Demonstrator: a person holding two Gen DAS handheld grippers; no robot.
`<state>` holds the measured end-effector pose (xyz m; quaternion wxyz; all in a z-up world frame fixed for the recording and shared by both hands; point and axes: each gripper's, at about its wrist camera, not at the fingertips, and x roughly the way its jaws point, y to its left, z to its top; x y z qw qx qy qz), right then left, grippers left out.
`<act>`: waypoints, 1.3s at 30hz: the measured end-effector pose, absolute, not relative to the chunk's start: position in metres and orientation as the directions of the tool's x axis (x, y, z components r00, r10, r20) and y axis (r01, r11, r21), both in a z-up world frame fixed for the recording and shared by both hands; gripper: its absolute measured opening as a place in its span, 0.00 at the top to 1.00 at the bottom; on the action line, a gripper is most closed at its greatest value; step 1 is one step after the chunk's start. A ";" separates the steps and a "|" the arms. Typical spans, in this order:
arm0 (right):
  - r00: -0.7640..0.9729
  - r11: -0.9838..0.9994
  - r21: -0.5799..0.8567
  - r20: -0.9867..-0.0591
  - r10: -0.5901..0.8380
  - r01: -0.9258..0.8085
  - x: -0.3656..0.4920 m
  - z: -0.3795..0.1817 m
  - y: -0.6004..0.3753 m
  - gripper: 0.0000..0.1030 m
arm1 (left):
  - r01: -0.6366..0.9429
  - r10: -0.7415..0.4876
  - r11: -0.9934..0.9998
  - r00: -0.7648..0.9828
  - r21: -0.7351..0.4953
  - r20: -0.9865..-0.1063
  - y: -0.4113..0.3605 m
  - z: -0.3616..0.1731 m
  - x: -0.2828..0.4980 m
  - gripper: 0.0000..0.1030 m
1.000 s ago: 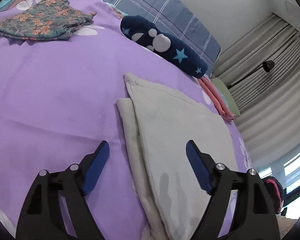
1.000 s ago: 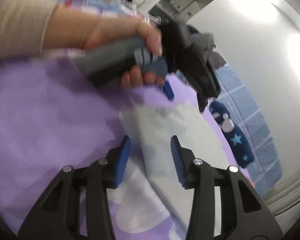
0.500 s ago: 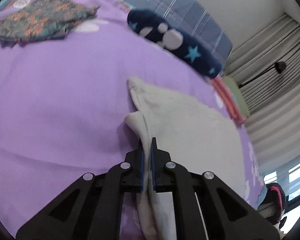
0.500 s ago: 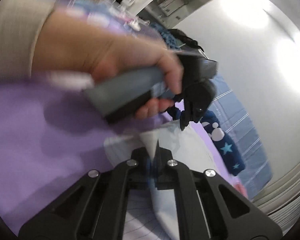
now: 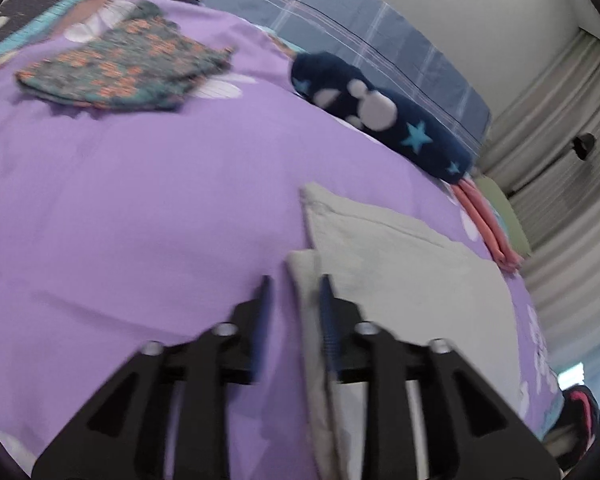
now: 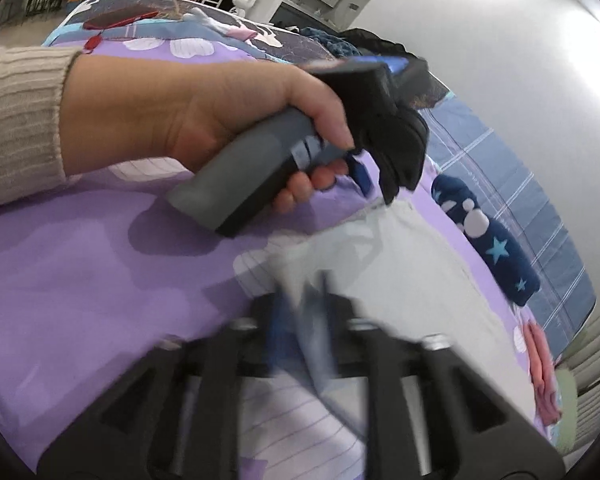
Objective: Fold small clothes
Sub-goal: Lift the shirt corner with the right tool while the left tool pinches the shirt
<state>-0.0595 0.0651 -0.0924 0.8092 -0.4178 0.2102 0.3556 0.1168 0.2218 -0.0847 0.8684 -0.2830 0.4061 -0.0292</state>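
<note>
Both claws pinched the grey cloth [image 5: 412, 280] half a second ago and have just been opening. Left wrist view: left gripper [image 5: 294, 312] stands narrow, straddling the cloth's left fold edge mid-bed [image 5: 140, 208], pads clear. Right wrist view: right gripper [image 6: 300, 312] — blurred — parted around the near corner. One fold looks laid; next, regrip for another.

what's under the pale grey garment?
The pale grey garment lies on the purple bedsheet; its own folded lower layer shows along the left edge. Anything beneath the middle is covered.
</note>
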 end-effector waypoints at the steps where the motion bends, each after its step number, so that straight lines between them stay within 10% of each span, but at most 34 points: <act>1: 0.667 0.403 -0.533 -0.629 0.399 -0.744 -0.060 -0.093 0.064 0.44 | -0.181 -0.275 0.839 0.674 -0.514 -0.686 0.224 -0.082 0.113 0.55; 10: 0.696 0.393 -0.575 -0.621 0.361 -0.717 -0.069 -0.101 0.063 0.42 | -0.081 -0.343 0.862 0.631 -0.500 -0.696 0.211 -0.080 0.097 0.23; 20: 0.731 0.440 -0.590 -0.610 0.306 -0.677 -0.055 -0.105 0.082 0.43 | -0.018 -0.415 0.838 0.627 -0.545 -0.659 0.190 -0.087 0.120 0.12; 23: 0.733 0.450 -0.586 -0.610 0.302 -0.674 -0.051 -0.106 0.084 0.51 | -0.019 -0.416 0.834 0.634 -0.551 -0.652 0.187 -0.088 0.131 0.28; 28: 0.704 0.488 -0.528 -0.637 0.314 -0.695 -0.043 -0.102 0.079 0.95 | -0.067 -0.399 0.838 0.602 -0.542 -0.691 0.201 -0.093 0.135 0.91; 39: 0.719 0.701 -0.318 -0.572 0.395 -0.639 -0.019 -0.040 0.018 0.97 | -0.041 -0.451 0.777 0.660 -0.628 -0.601 0.187 -0.050 0.141 0.95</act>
